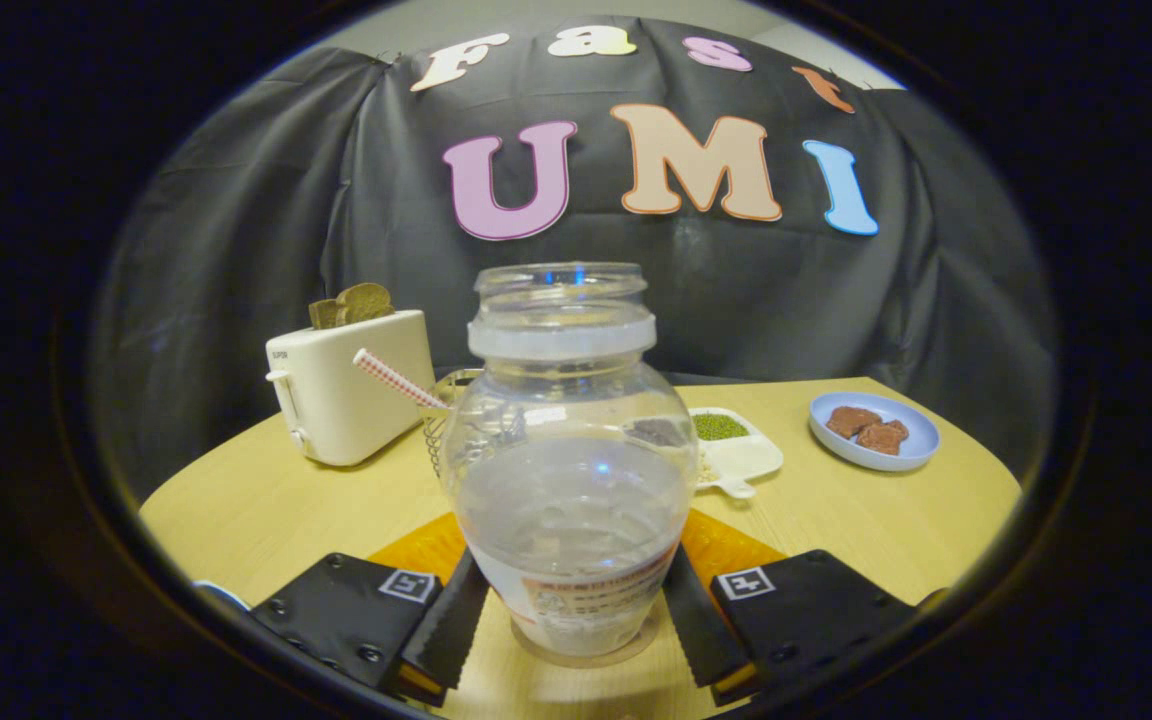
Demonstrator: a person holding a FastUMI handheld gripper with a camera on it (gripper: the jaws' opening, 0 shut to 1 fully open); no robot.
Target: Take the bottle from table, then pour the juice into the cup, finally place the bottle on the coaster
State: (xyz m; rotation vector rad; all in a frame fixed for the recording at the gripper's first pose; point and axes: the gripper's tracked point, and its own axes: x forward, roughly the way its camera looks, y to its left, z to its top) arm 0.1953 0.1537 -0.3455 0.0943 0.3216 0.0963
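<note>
The bottle (pixel 568 450) stands upright on the bench (pixel 256 510), dead centre between the fingers of the tool (pixel 576 625). The fingers flank its base narrowly; actual contact is unclear. The orange coaster (pixel 426 550) lies just behind it.

Clear bottle (pixel 568 470); orange coaster (pixel 726 548); cream toaster (pixel 346 392); blue plate (pixel 911 452); red-checked straw (pixel 394 379).

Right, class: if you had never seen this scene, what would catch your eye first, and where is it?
First the clear bottle, standing upright between the gripper fingers, which flank its base; whether they press on it is unclear. An orange coaster lies under or just behind it. Beyond, on the wooden table, a cream toaster holds toast, and a blue plate of brown pieces sits opposite.
</note>
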